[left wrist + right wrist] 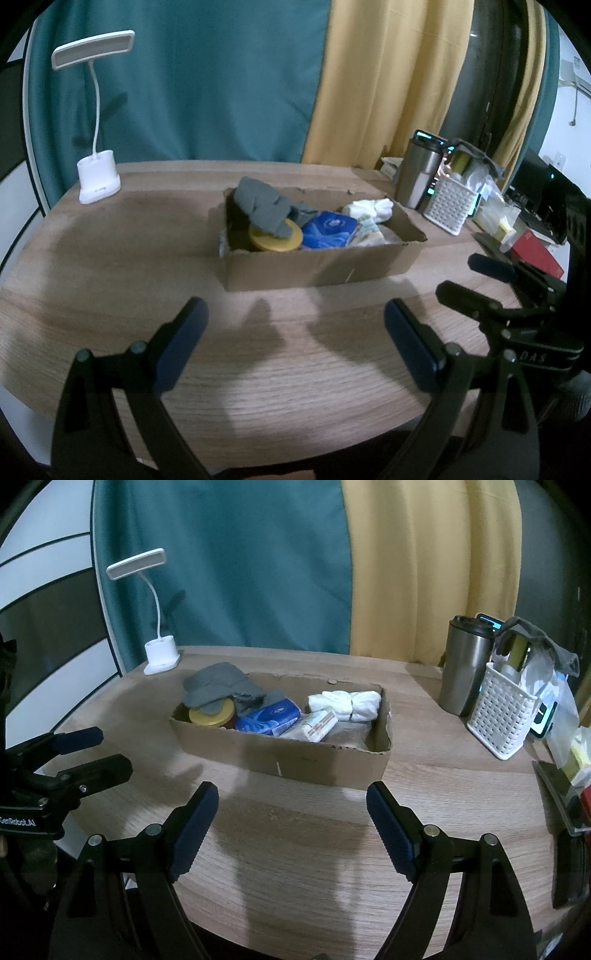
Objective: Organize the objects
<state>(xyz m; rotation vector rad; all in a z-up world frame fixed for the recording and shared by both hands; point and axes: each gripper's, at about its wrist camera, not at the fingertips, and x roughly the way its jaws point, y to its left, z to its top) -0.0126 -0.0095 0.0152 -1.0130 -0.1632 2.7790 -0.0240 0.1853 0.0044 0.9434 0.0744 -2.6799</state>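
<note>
Wooden surface (pixel 110 258) with a torn, open-topped cardboard box (pixel 317 264) at centre. Inside it, a grey cloth (pixel 264 208) drapes over a yellow-lidded jar (pixel 275 240), hiding most of the lid and all of the jar body. Beside these lie a blue packet (pixel 328 230), a pale printed packet (pixel 312 725) whose lettering is too blurred to read, and a white knotted cloth (pixel 347 703). The box's near wall conceals the lower part of every item.

The left tool (pixel 295 339) and the right tool (pixel 291 823) both hover over bare wood just in front of the box, jaws spread wide with nothing between them. The box lies ahead of each tool, apart from the fingertips.

At the far right stand a steel tumbler (pixel 463 672) and a white lattice basket (pixel 498 716); the basket's contents are cluttered and partly cut off. A white desk lamp (pixel 98 177) stands at far left.
</note>
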